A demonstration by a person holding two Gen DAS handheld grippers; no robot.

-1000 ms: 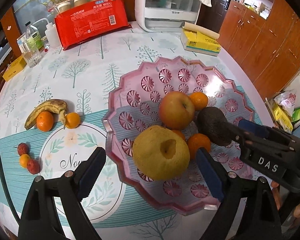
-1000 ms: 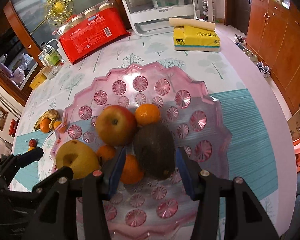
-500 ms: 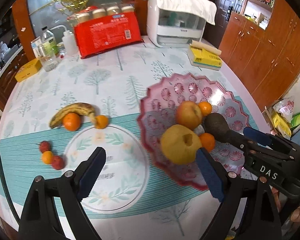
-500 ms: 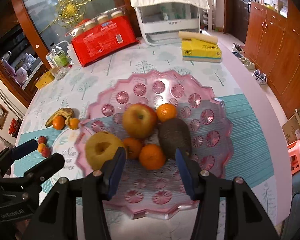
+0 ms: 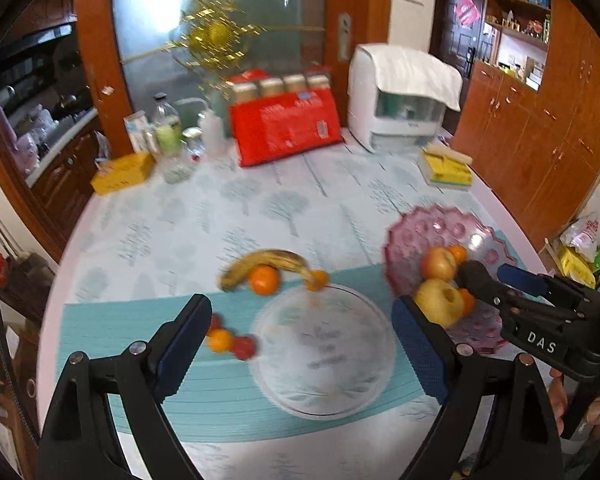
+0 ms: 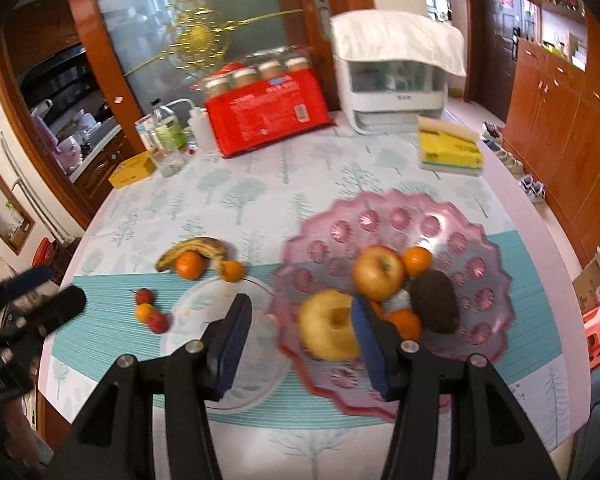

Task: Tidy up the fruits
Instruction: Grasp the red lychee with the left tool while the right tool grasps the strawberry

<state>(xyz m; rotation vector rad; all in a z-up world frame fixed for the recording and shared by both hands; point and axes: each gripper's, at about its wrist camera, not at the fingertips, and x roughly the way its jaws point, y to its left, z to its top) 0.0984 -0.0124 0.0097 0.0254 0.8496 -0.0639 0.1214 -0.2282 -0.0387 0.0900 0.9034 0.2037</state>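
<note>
A pink scalloped fruit dish stands at the right of the table. It holds a red apple, a yellow pear, a dark avocado and small oranges. Left of the dish lie a spotted banana, two small oranges and a cluster of little red and orange fruits. My left gripper hangs open and empty above the tablecloth. My right gripper is open and empty, above the dish's near-left rim.
At the table's back stand a red package with jars, a white appliance, a yellow tissue pack, bottles and a yellow box. Wooden cabinets line the right. A hand shows at the lower right.
Both grippers have risen and drawn back from the dish, and both views take in the whole table. The left view has swung left toward the loose fruits. Neither jaw opening has changed.
</note>
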